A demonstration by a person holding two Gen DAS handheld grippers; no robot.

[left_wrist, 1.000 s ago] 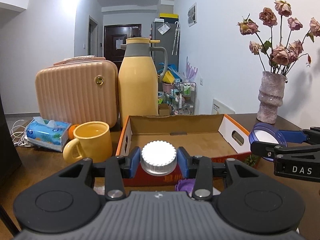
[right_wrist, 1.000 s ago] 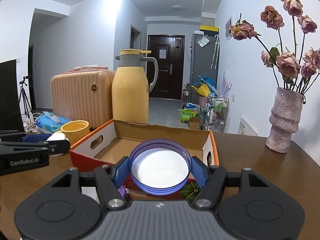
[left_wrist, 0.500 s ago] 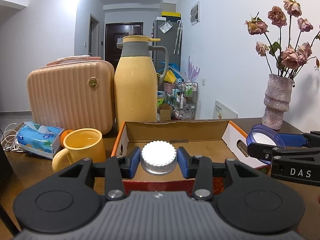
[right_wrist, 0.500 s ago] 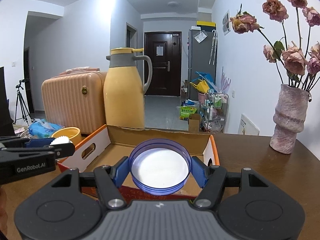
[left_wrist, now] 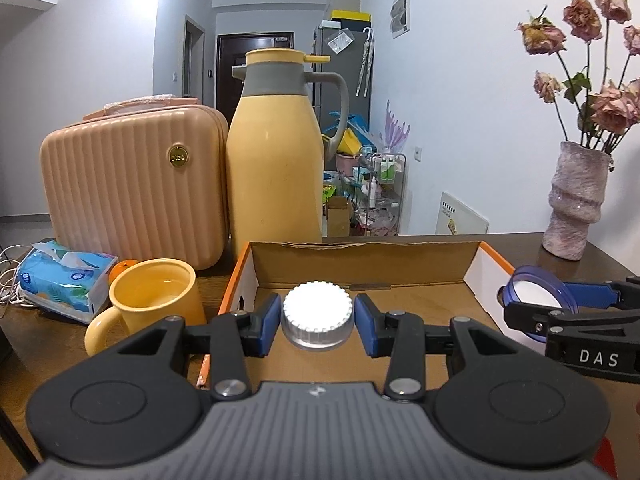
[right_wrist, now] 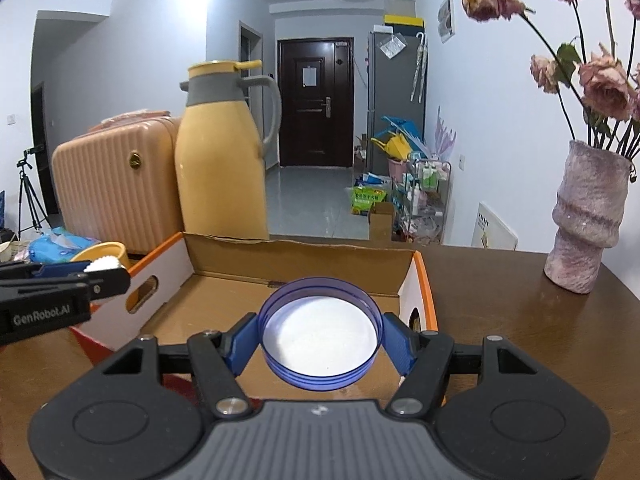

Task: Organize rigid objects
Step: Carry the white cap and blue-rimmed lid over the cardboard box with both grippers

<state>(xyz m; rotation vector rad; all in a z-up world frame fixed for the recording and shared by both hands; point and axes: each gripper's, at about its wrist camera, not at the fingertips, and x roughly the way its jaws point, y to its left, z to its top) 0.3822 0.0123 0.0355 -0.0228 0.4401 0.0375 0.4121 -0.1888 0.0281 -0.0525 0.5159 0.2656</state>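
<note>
My left gripper (left_wrist: 318,322) is shut on a white ribbed bottle cap (left_wrist: 318,314), held over the near end of an open cardboard box (left_wrist: 360,264) with orange edges. My right gripper (right_wrist: 320,340) is shut on a round blue lid (right_wrist: 320,332) with a white inside, held over the same box (right_wrist: 304,256). In the left wrist view the right gripper with its blue lid (left_wrist: 536,294) shows at the box's right wall. The left gripper with its white cap (right_wrist: 102,266) shows at the box's left wall in the right wrist view.
A yellow mug (left_wrist: 154,306), a tissue pack (left_wrist: 64,276), a peach ribbed case (left_wrist: 132,184) and a tall yellow thermos jug (left_wrist: 276,160) stand left of and behind the box. A vase of dried roses (right_wrist: 588,220) stands on the brown table (right_wrist: 500,320) at the right.
Both grippers have moved forward over the box with their loads; the box, jug and case look larger and nearer. The grips are unchanged.
</note>
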